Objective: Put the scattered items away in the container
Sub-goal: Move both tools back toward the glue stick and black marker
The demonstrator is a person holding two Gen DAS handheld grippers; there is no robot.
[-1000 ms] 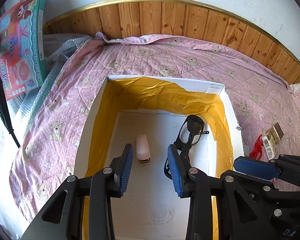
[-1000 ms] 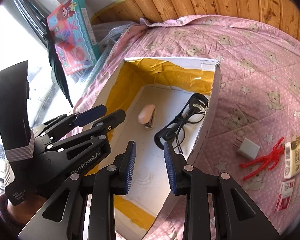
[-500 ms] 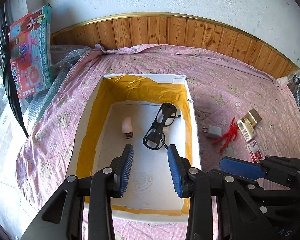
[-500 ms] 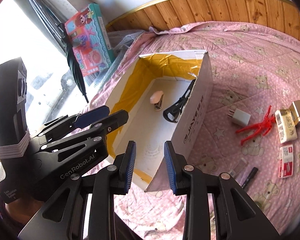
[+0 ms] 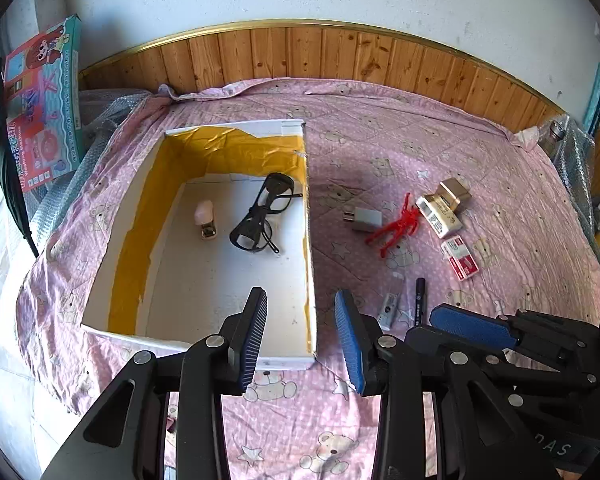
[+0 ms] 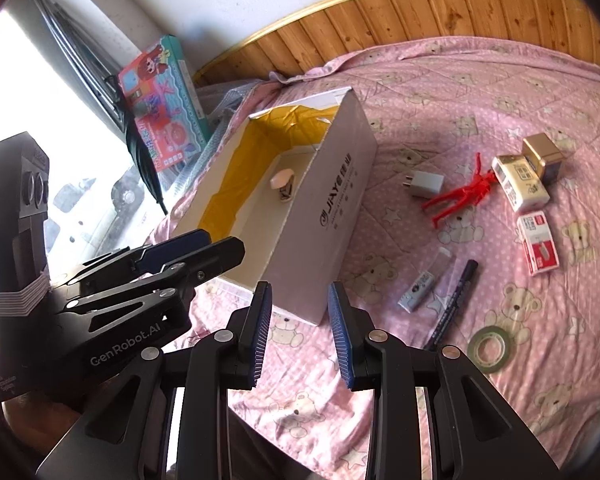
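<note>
Left gripper (image 5: 301,334): black plastic frame, ribbed blue pads, jaws apart, nothing between them, held above the near right corner of the box and pointing forward along the bed. Right gripper (image 6: 300,330): same build, jaws apart and empty, raised over the quilt just off the box's near corner. In the right view the left gripper's body reads "GenRobot.AI".

Quilt (image 5: 380,152): pink, stitched, teddy-bear and star print, covering the bed.

Near items on the quilt, right of the box: roll of clear greenish tape (image 6: 491,348), flat; black marker (image 6: 455,303), white lettering too small to read; small silver-grey stick with clear cap (image 6: 420,290) beside the marker.

Box (image 6: 332,216): white cardboard, rectangular, open top, yellow tape lining the inner walls, side print "JAYE" plus characters not legible. Inside on the white floor: black-framed glasses (image 5: 265,216), arms folded, by the right wall; small pale pink stapler (image 5: 205,220) left of them, apart.

Farther right, loose on the quilt: grey plug adapter (image 5: 363,218); red plastic figure (image 5: 398,226) touching it or nearly; red-white staples box (image 5: 459,259); white printed carton (image 5: 438,215); gold box (image 5: 454,193) against the carton.

Far: wood-panel wall strip, gold trim, white wall. Toy box (image 5: 40,100), colourful, leaning at left, text unreadable.
</note>
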